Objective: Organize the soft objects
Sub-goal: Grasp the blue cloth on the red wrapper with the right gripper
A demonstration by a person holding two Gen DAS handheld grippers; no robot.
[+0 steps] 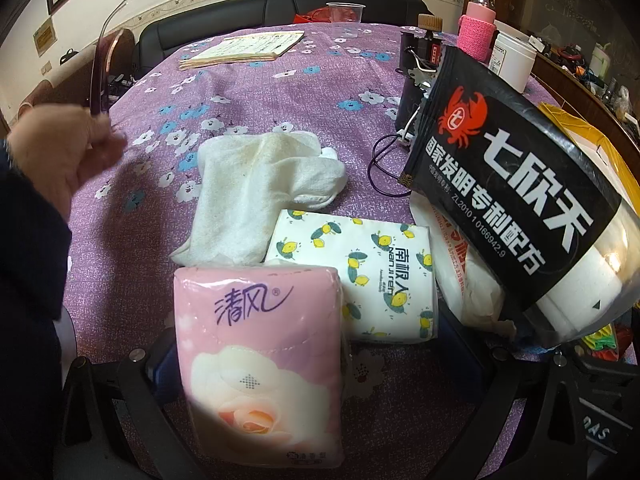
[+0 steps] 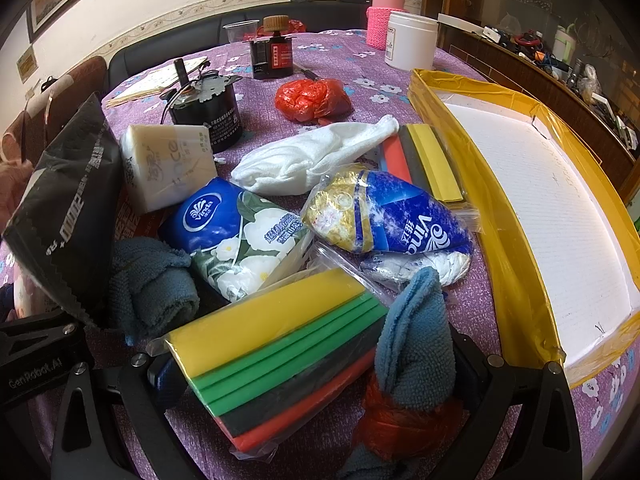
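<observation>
On the purple flowered tablecloth (image 1: 256, 92) the soft things lie in two clusters. In front of the left gripper (image 1: 316, 364) a pink tissue pack (image 1: 260, 360) stands between the spread fingers, close to the left one; whether anything presses it I cannot tell. Just behind it lies a lemon-print tissue pack (image 1: 376, 276), and a white towel (image 1: 260, 192) is crumpled beyond, its edge touching both packs. A tall black crab-logo bag (image 1: 516, 200) leans in from the right, tilted, over a white wrapped bundle. A bare hand (image 1: 68, 156) hovers at the left edge – it holds something thin and purple, too blurred to name.

The right gripper (image 2: 316, 376) has its fingers wide apart, with a clear bag of yellow, green, black and red foam sheets (image 2: 280, 356) lying between them and a blue microfiber cloth (image 2: 416, 340) resting against the right finger, atop a red mesh ball (image 2: 396, 424). Further off sit a blue Vinda tissue pack (image 2: 240, 236), a blue-and-gold Vinda roll wrapper (image 2: 384, 216), a white cloth (image 2: 312, 156), a second blue cloth (image 2: 152, 284) and a red plastic bag (image 2: 312, 100). A yellow-taped white foam tray (image 2: 500, 216) runs along the right side – empty inside.
</observation>
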